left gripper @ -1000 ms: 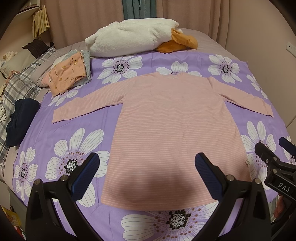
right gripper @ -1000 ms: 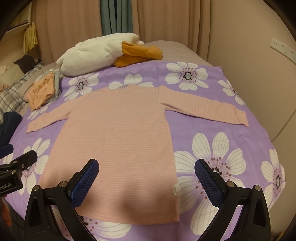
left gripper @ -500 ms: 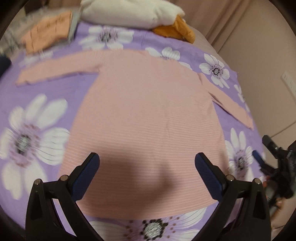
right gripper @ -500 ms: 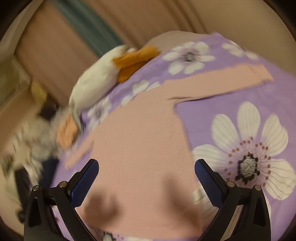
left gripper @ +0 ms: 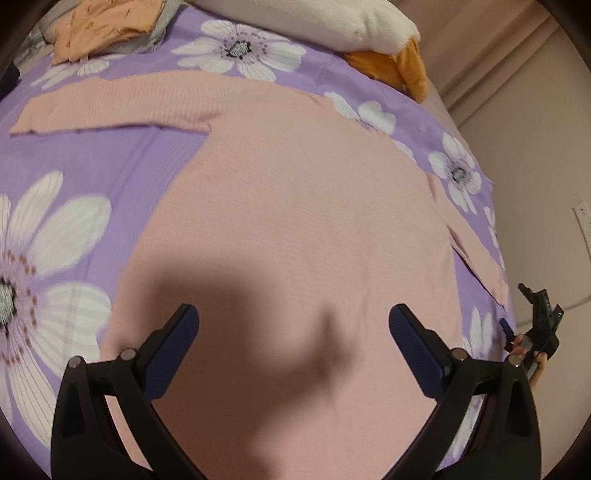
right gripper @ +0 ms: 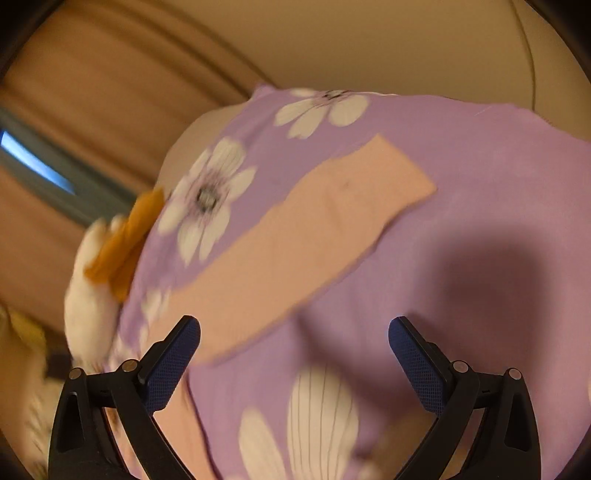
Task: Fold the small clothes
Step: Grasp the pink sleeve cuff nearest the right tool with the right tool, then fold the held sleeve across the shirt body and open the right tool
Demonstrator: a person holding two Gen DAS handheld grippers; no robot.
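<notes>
- Your left gripper (left gripper: 293, 334) sits at the bottom of the left wrist view, tipped down over the pink long-sleeved top (left gripper: 295, 221), with both blue-padded fingers (left gripper: 173, 354) spread wide and nothing between them.
- The top lies flat on the purple daisy-print bedspread (left gripper: 92, 162) and fills the middle of that frame; one sleeve (left gripper: 110, 103) runs out toward the upper left, and your gripper's shadow darkens the body of the garment.
- In the upper left corner lies a folded orange garment (left gripper: 107, 26); along the top edge, a white plush toy with an orange part (left gripper: 369, 22).
- At the right edge of that frame, your right gripper (left gripper: 535, 325) shows small and side-on, a fingertip visible on its grip.
- In the right wrist view, your right gripper (right gripper: 293, 334) is rolled sideways, its jaws wide apart and holding nothing, above the other sleeve (right gripper: 314, 236), which crosses the centre diagonally on the bedspread (right gripper: 480, 166).
- That frame is blurred.
</notes>
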